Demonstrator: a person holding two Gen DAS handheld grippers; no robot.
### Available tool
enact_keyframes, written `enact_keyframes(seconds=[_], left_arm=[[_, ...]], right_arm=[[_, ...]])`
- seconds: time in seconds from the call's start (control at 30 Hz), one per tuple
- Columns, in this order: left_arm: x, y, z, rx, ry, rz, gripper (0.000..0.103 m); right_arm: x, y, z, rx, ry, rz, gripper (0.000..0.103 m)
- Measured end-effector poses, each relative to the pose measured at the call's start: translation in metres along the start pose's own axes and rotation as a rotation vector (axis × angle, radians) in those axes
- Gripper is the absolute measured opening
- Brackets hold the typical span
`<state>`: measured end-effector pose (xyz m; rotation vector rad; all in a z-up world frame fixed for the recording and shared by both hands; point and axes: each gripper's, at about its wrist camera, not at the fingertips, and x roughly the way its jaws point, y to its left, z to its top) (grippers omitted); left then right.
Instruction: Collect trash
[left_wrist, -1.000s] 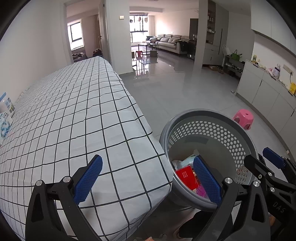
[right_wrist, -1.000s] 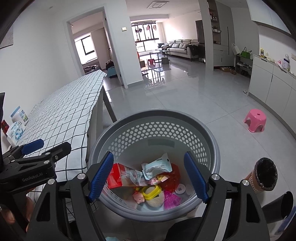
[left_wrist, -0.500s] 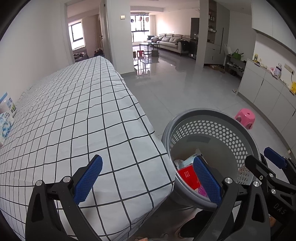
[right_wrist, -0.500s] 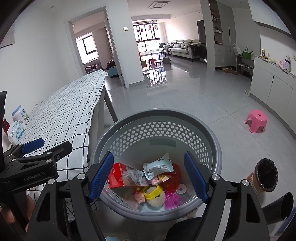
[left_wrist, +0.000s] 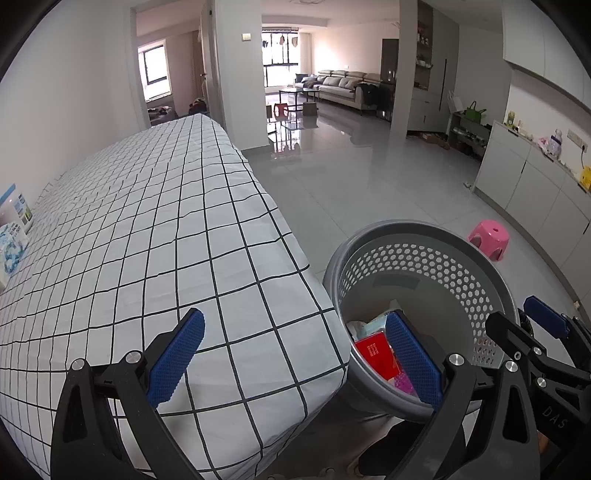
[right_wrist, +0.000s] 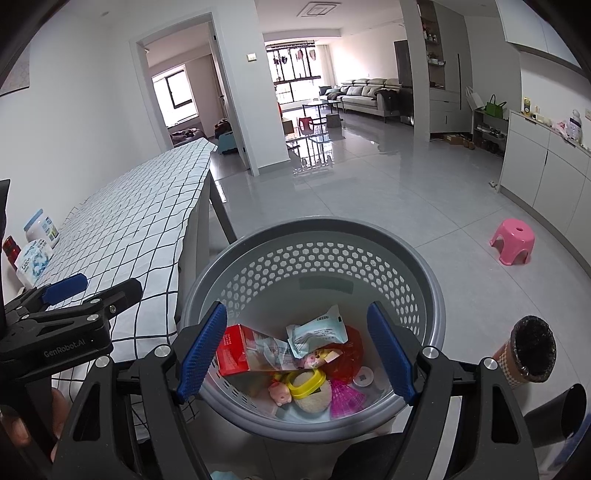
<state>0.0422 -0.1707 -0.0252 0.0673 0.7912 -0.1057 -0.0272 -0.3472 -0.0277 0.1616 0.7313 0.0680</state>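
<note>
Right wrist view looks straight down into grey basket (right_wrist: 424, 273), round, plastic, upper wall perforated w/ hex holes, lower wall solid. It sits on the floor just beside the bench (right_wrist: 140, 229). Trash already inside: red carton (right_wrist: 236, 350), crumpled pale-blue wrapper (right_wrist: 317, 332), yellow ring-shaped lid (right_wrist: 306, 380), pink pleated bit (right_wrist: 345, 400), red crinkly film (right_wrist: 351, 349).

Right hand-held gripper (right_wrist: 295, 354) hangs over the basket mouth, jaws wide apart, nothing btwn the blue ribbed pads. Left hand-held gripper (left_wrist: 291, 358) is over the bench corner, also spread wide & empty.

Judgement: task looks mostly done. Bench cloth, white w/ black grid, soft & slightly wrinkled, shows no loose litter. What's left on it: white jar (right_wrist: 40, 229) & tissue pack (right_wrist: 33, 258) at the wall side; prob. not trash, can't tell. Dark-lined small bin (right_wrist: 532, 354) stands on the floor near the basket.
</note>
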Motion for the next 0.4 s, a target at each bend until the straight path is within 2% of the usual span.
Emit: enact_keyframes(seconds=[0.4], left_arm=[[0.0010, 0.0015, 0.0000, -0.006, 0.003, -0.004, 0.097]], right_arm=[[0.0006, 0.0008, -0.0002, 0.000, 0.001, 0.001, 0.075]])
